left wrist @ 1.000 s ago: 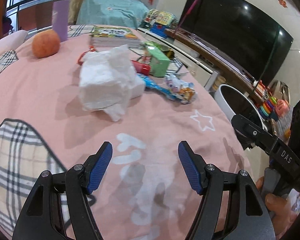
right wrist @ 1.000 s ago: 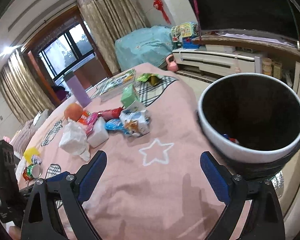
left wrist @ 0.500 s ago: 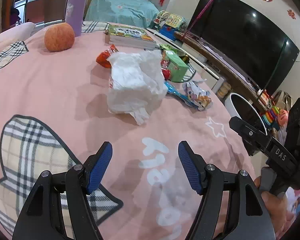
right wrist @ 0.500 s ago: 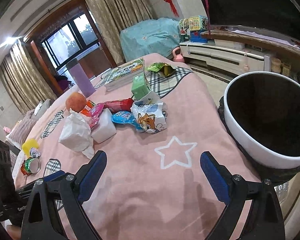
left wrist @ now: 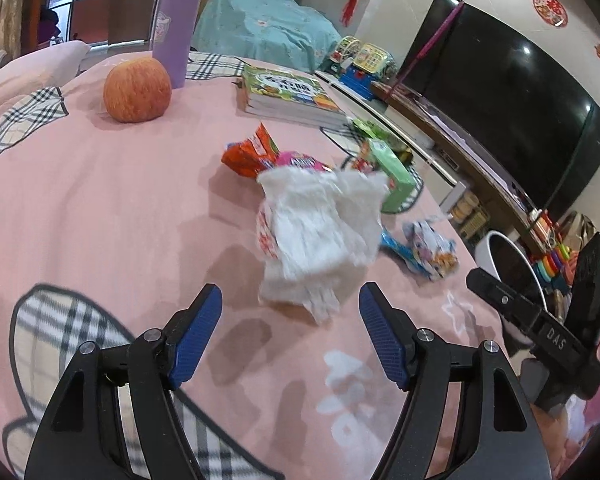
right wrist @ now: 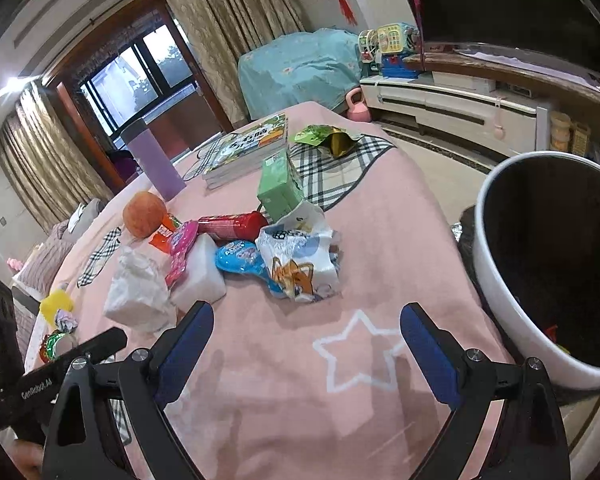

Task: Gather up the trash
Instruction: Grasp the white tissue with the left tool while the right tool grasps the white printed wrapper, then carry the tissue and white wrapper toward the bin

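Observation:
A crumpled white tissue wad (left wrist: 320,232) lies on the pink bedspread just ahead of my open, empty left gripper (left wrist: 290,336); it also shows in the right wrist view (right wrist: 136,292). Around it lie an orange wrapper (left wrist: 248,154), a pink wrapper (right wrist: 180,250), a red packet (right wrist: 236,224), a green box (right wrist: 280,188), a blue packet (right wrist: 240,258) and a fox-print wrapper (right wrist: 300,260). My right gripper (right wrist: 306,348) is open and empty, short of the fox-print wrapper. A white bin (right wrist: 500,292) with a dark inside stands at the right.
An apple (left wrist: 137,90), a purple bottle (left wrist: 176,32) and a stack of books (left wrist: 288,96) sit farther back on the bed. A green snack bag (right wrist: 326,136) lies on a plaid patch. A TV (left wrist: 500,96) and low cabinet (right wrist: 452,100) stand beyond the bed's edge.
My left gripper has swung left, so the tissue wad now sits between its fingers' line. My right gripper has turned left, away from the bin and toward the wrappers.

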